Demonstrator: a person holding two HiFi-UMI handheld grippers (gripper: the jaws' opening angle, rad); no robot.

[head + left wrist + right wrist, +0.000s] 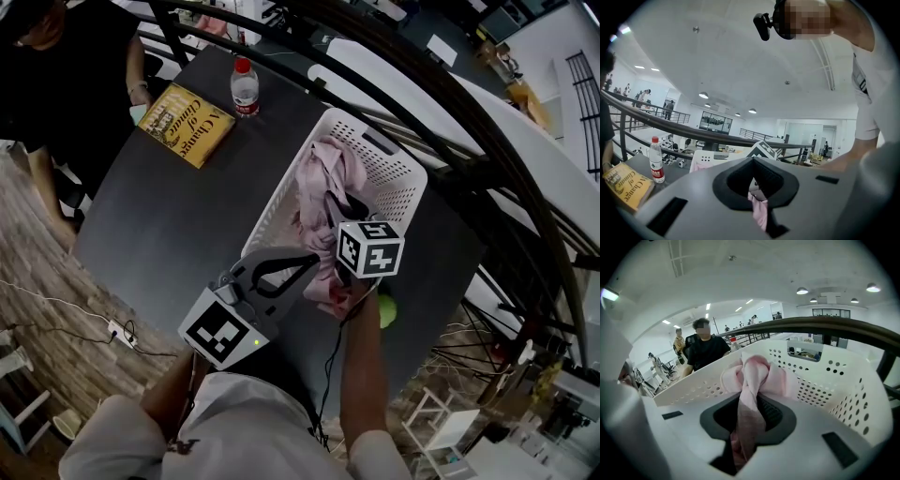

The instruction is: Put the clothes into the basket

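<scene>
Pink garment (752,376), judged soft, light and limp, hung partly inside the white basket (834,380). Right hand-held gripper (750,401) was clamped, nearly closed, on its bunched middle, the surest hold; left hand-held gripper (753,161) pinched a trailing fold.

White shirt (246,424); grey left gripper (314,264); black cable (330,367).
</scene>
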